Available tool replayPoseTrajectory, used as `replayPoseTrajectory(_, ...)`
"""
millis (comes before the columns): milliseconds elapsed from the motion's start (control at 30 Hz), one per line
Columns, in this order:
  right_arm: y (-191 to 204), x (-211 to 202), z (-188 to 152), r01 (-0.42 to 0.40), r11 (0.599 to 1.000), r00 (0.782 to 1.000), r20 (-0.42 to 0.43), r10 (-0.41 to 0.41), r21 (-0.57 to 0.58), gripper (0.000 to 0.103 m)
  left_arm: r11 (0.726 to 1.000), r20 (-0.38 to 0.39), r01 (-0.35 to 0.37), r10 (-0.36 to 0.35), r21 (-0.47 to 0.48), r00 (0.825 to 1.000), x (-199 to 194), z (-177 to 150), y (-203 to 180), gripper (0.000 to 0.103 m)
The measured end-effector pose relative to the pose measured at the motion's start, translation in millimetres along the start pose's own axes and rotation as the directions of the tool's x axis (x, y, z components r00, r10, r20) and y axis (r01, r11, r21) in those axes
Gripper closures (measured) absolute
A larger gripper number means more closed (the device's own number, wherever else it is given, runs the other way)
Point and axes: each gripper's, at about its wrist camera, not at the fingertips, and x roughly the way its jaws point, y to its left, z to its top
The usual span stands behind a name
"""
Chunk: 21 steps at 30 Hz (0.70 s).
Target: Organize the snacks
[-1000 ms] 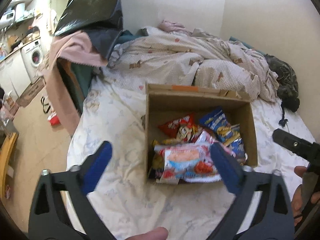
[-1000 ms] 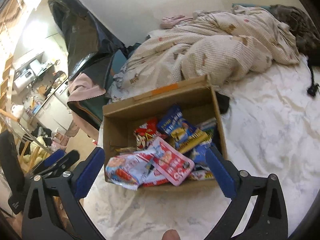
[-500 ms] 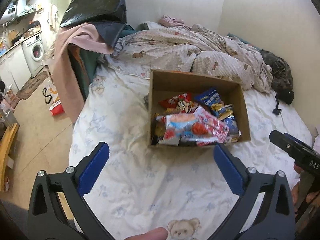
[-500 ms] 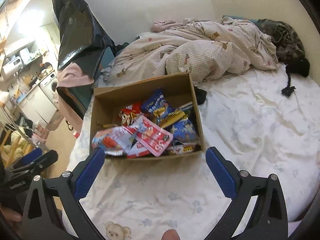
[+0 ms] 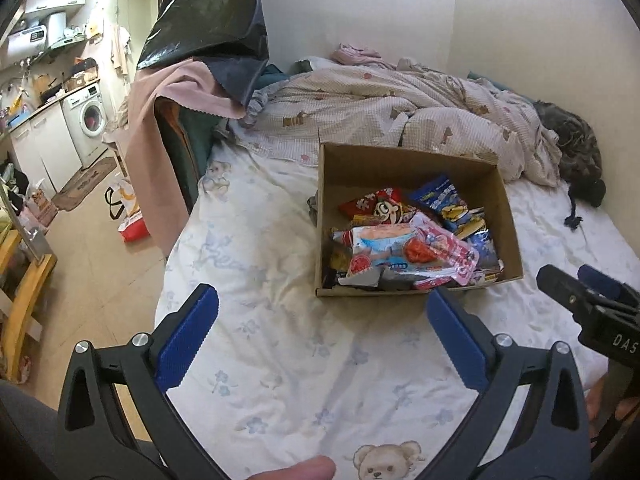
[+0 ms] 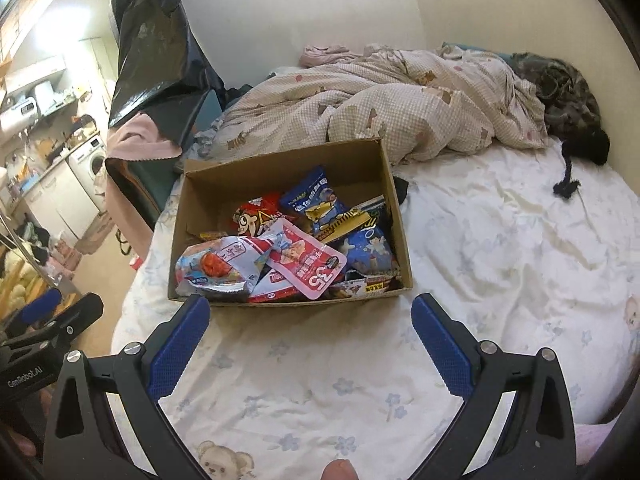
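- Left wrist view shows the left claw [image 5: 322,316] spread wide with nothing between its blue-padded fingers [image 5: 186,338], held above a white bed sheet with pale blue flowers and teddy bears [image 5: 280,360].
- Just beyond the fingertips, an open brown cardboard box [image 5: 412,168] sits on the sheet, filled with a loose heap of snack packets.
- On top of the heap lies a pale blue and white packet with red pictures [image 5: 380,246], partly overlapped on its right by a pink pouch with white lettering [image 5: 452,252].
- Behind these, a red packet with a cartoon face [image 5: 378,206] and a blue packet with yellow print [image 5: 442,198] lean toward the far wall of the box.
- Right wrist view shows the right claw [image 6: 310,318] likewise wide open and empty, its fingers framing the near edge of the box from above the sheet.
- The right claw also appears at the right edge of the left wrist view, well apart from the box.
- A rumpled beige checked quilt with bear print [image 5: 400,112] lies against the box's far side.
- A dark furry bundle [image 6: 560,92] rests at the quilt's far right end.
- A black plastic sheet [image 5: 212,12] over a pink cloth [image 5: 176,96] hangs at the left of the bed.
- A white washing machine [image 5: 90,120] stands in the kitchen area beyond.
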Motion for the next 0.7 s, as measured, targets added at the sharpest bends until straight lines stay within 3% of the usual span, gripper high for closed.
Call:
replayPoseTrajectory(267, 12.8, -3.5, -1.6, 0.03, 0.997, 0.999, 0.041, -0.027, -0.065, 0.0, 1.0, 0.0, 0.011, -0.011, -0.015, 1.0, 2.5, 0.5, 3.2, 0.0)
replayPoseTrajectory(700, 13.6, -1.3, -2.3, 0.026, 0.998, 0.999, 0.026, -0.025, -0.063, 0.0, 1.0, -0.003, 0.002, -0.002, -0.022, 1.0, 3.7, 0.6, 4.2, 0.0)
